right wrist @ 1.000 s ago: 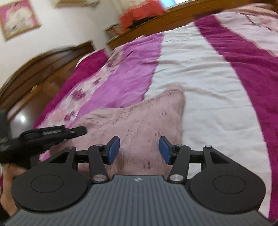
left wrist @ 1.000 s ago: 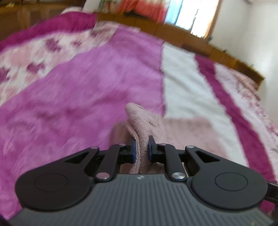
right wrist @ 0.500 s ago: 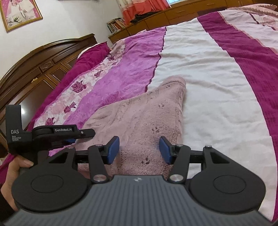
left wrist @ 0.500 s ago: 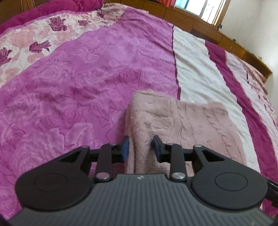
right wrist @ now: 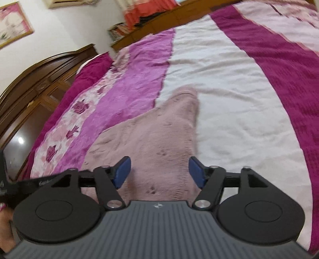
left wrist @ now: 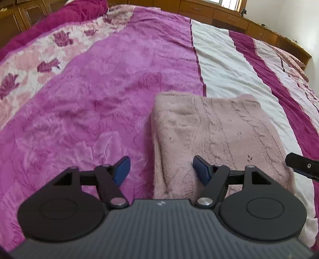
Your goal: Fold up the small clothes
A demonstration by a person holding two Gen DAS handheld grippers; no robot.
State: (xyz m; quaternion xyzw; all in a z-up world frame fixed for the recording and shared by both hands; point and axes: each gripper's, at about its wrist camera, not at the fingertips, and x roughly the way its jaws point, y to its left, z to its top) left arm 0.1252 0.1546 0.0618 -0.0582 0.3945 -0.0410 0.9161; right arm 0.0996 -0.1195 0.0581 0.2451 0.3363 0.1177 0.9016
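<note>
A fuzzy pale pink knitted garment lies folded flat on the bed. My left gripper is open over its near left edge, with the fold's edge between the blue pads and nothing held. In the right wrist view the same garment lies below my right gripper, which is open and empty above its near part. The tip of the right gripper shows at the right edge of the left wrist view. The left gripper shows at the left edge of the right wrist view.
The bed is covered with a blanket in magenta, white and floral stripes. A dark wooden headboard stands on the left. Low wooden cabinets run along the far side. A picture hangs on the wall.
My left gripper let go of the lifted garment edge and opened wide. The garment now lies flat and folded. My right gripper stayed open and shifted slightly.
</note>
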